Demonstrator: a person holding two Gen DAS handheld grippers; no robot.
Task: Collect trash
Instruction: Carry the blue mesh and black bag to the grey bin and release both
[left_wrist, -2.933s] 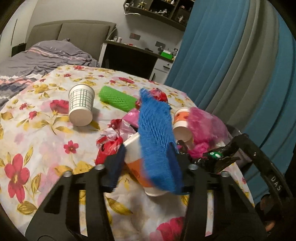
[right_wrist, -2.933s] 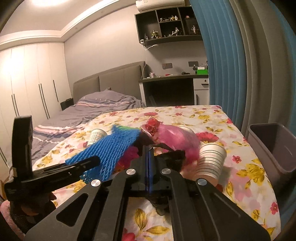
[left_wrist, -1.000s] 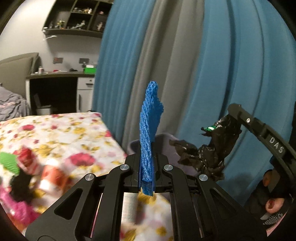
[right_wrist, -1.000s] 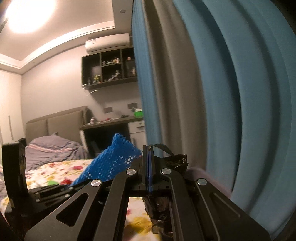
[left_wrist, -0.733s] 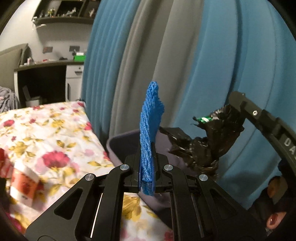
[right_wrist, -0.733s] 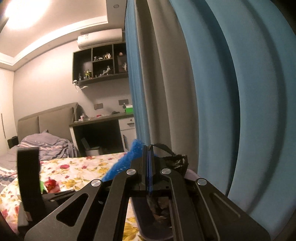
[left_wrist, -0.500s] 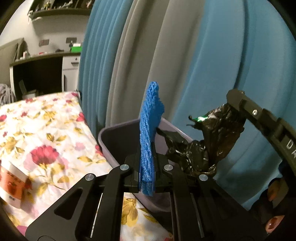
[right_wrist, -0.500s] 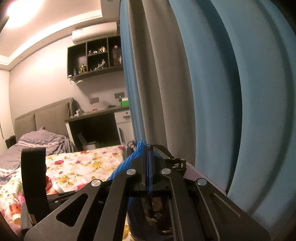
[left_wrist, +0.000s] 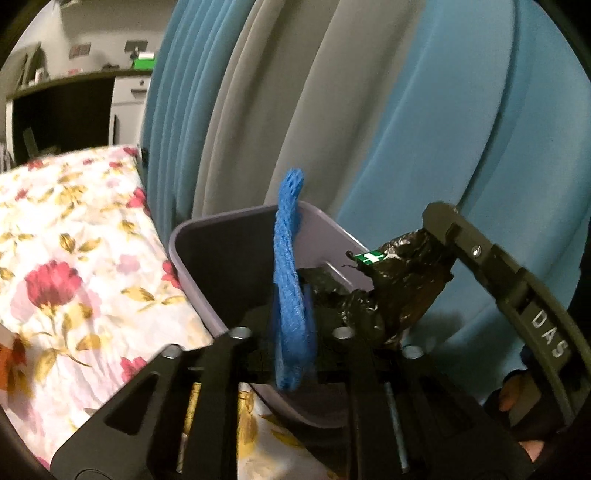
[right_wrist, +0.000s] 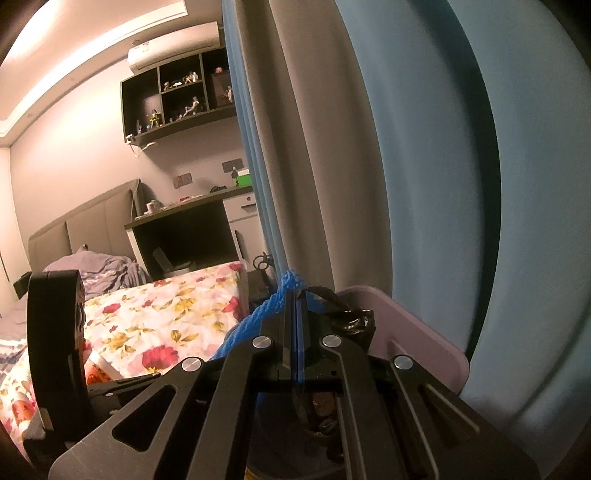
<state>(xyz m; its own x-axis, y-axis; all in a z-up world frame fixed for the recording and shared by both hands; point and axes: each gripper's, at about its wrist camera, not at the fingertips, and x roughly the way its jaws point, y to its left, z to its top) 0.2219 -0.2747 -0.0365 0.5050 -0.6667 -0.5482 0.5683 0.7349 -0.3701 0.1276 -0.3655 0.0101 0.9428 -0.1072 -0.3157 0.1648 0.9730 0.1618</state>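
Observation:
My left gripper (left_wrist: 291, 332) stands open over the grey-purple trash bin (left_wrist: 192, 236). The blue foam net (left_wrist: 290, 291) hangs loose between its parted jaws, above the bin's dark inside. My right gripper (right_wrist: 295, 306) is shut on a crumpled black plastic bag (left_wrist: 399, 291), held over the bin's right side. The bag also shows in the right wrist view (right_wrist: 351, 319), with the blue net (right_wrist: 258, 321) to its left and the bin's rim (right_wrist: 413, 328) below.
The bin stands against the edge of the floral-sheeted bed (left_wrist: 74, 251). Blue and grey curtains (left_wrist: 369, 110) hang just behind it. An orange-and-white cup (right_wrist: 99, 369) lies on the bed. A dark desk (right_wrist: 184, 229) stands at the back.
Both grippers swung from the trash pile on the bed to above the bin. The left jaws, shut on the blue net half a second ago, have opened and the net is slipping down.

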